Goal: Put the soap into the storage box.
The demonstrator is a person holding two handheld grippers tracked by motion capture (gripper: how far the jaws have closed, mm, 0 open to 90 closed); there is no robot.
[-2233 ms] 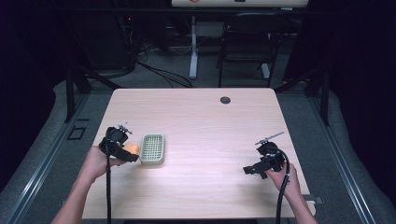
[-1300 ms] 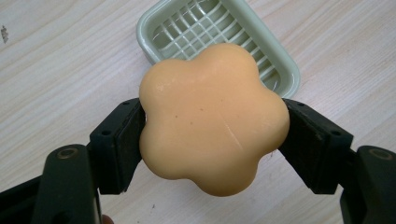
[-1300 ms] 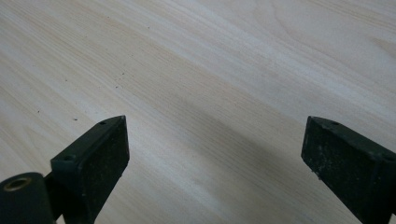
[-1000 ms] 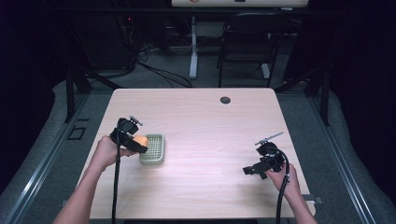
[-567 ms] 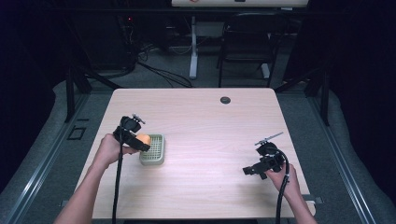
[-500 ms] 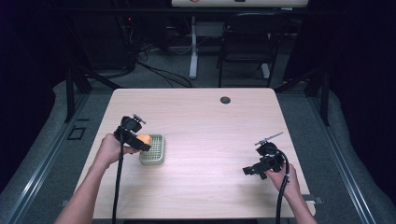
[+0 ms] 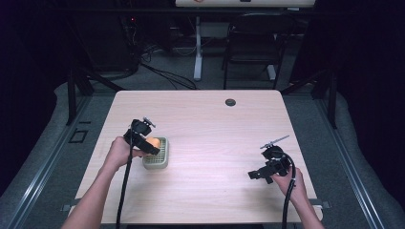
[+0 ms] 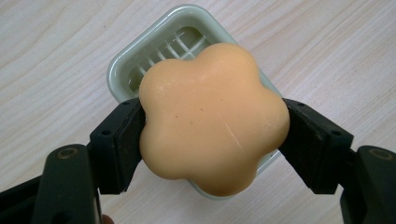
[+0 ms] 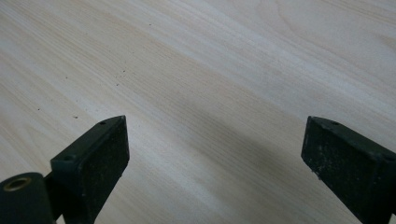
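A peach, flower-shaped bar of soap (image 8: pixel 212 119) sits clamped between both black pads of my left gripper (image 8: pixel 210 140). It hangs just above a pale green slotted soap dish (image 8: pixel 140 58). From above, that left gripper (image 7: pixel 149 142) holds the soap (image 7: pixel 153 142) over the dish (image 7: pixel 156 157) at the left of the wooden table (image 7: pixel 210 129). Near the table's front right, my right gripper (image 7: pixel 255 174) rests low in the person's hand. Its jaws (image 9: pixel 215 154) stand wide apart over bare wood, with nothing between them.
A small dark round grommet (image 7: pixel 230 102) sits at the far edge of the table. Beyond the table are a chair (image 7: pixel 250 43), a white stand (image 7: pixel 197 57) and cables on the floor. Metal rails run along both sides of the table.
The left hand carried the soap from beside the dish's left edge to the right and slightly farther, over the dish. The right hand stayed put.
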